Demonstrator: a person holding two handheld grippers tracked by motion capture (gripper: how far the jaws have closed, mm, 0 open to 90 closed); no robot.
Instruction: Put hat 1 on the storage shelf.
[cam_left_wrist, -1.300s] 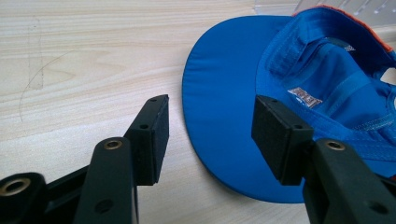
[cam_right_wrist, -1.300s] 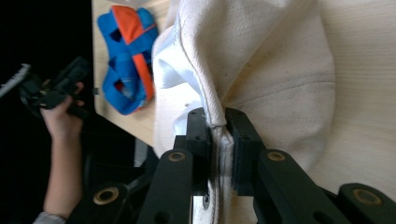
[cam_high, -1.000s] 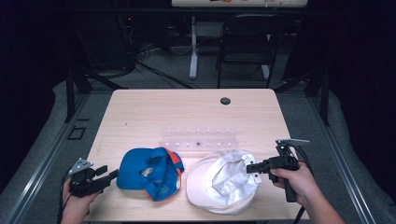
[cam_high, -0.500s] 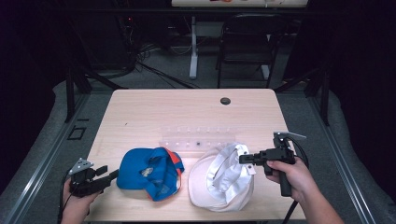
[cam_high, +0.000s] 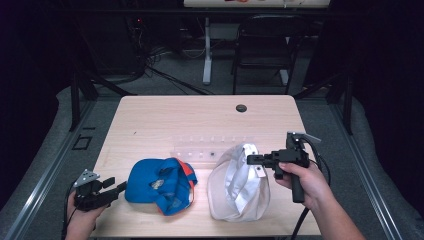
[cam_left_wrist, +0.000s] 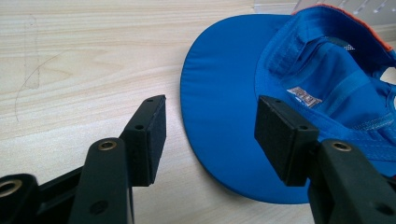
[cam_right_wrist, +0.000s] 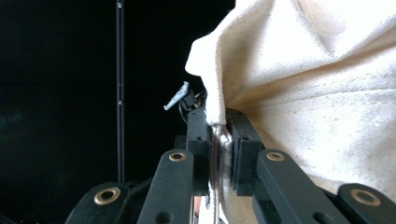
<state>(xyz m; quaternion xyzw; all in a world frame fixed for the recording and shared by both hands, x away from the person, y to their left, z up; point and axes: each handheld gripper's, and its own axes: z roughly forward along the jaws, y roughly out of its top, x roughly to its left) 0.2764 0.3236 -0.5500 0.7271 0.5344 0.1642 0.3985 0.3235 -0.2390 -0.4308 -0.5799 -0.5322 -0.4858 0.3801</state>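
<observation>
Two caps lie side by side near the front edge of the wooden table (cam_high: 165, 120), and each gripper attends to one of them. The white cap (cam_high: 239, 186) sits to the right of the blue cap (cam_high: 159, 184), partly lifted: the right gripper (cam_high: 251, 159) has its jaws pressed together on a fold of the cap's edge (cam_right_wrist: 215, 105), which probably raises that side so the cloth hangs upward into a peak instead of lying flat. The left gripper (cam_high: 119, 188) rests low on the table just left of the blue cap, jaws apart, with the brim (cam_left_wrist: 219, 93) between and beyond them but not touched; this looks like a readied approach to the brim. A clear plastic strip (cam_high: 200, 149) lies on the table just behind both caps.

Whether the white cap's far side rests on the table is hard to judge. The small label inside the blue cap (cam_left_wrist: 303, 96) cannot be read, and the strip's purpose is unclear.
</observation>
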